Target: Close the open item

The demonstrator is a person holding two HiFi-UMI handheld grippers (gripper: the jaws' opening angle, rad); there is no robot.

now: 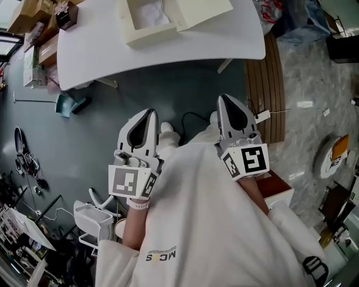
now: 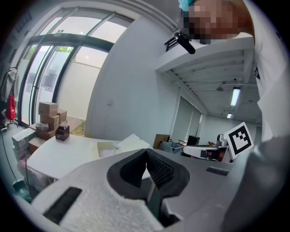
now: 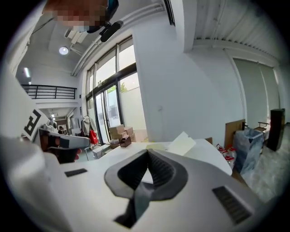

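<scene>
Approach is the step in hand, as I judge it: nothing has been touched and both tools hang well short of the work. The left gripper and the right gripper sit close to my operator's body, side by side and pointing a little downward toward the white tabletop ahead, with open floor between them and its near edge.

In the left gripper view the fingers are pressed together with nothing between them. The right gripper view shows the same on that side: tips meeting, nothing held.

The thing to close is the cream-coloured rectangular cardboard box, which stands on the tabletop toward its far side, roughly in line with the gap between my two tools. It stands open, showing a pale interior with something white inside that I cannot identify. Its lid is thrown back to the right and lies flat-looking and broad, joined along the box's right wall. A small dark box sits well apart from it at the left corner.

Next I would bring both tools forward to the tabletop. The right one should get under or behind the lid's free edge and swing it over. The left one can steady the box wall, since a light box may slide.
</scene>
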